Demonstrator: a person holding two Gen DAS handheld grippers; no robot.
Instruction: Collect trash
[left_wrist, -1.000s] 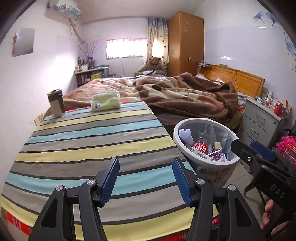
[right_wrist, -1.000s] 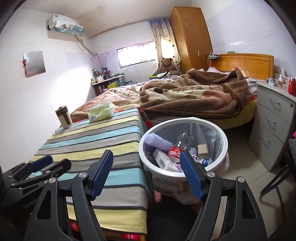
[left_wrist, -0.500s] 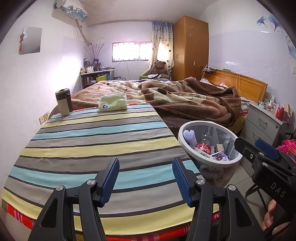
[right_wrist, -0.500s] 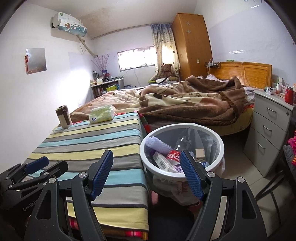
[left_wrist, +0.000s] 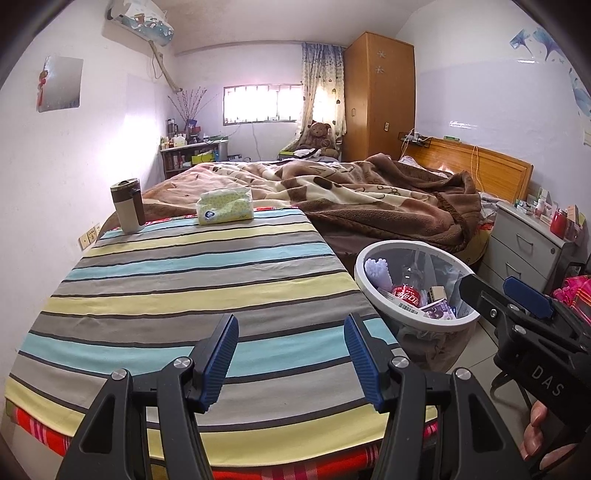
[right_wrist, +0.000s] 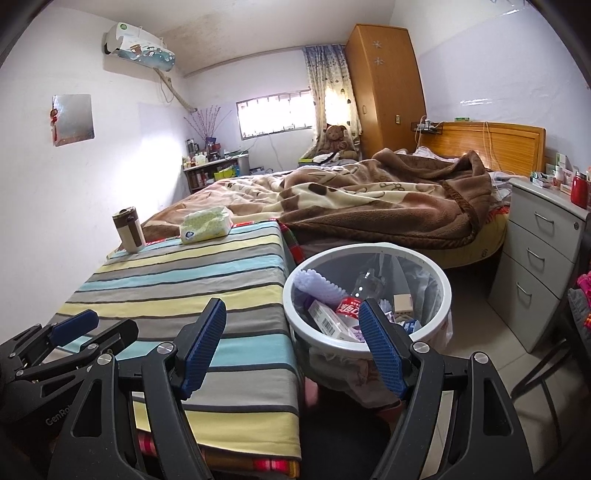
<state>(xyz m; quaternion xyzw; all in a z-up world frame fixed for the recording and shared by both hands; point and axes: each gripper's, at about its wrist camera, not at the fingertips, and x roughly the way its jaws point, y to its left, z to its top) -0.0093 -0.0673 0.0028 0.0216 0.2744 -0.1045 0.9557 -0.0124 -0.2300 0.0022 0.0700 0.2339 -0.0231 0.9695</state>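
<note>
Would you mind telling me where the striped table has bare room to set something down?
Nearly all of the striped table is bare: the whole stretch from the near edge up to the far end. Only the far end is taken, by the brown mug at its left corner and the tissue pack beside it. The trash bin at the table's right is crowded.
</note>
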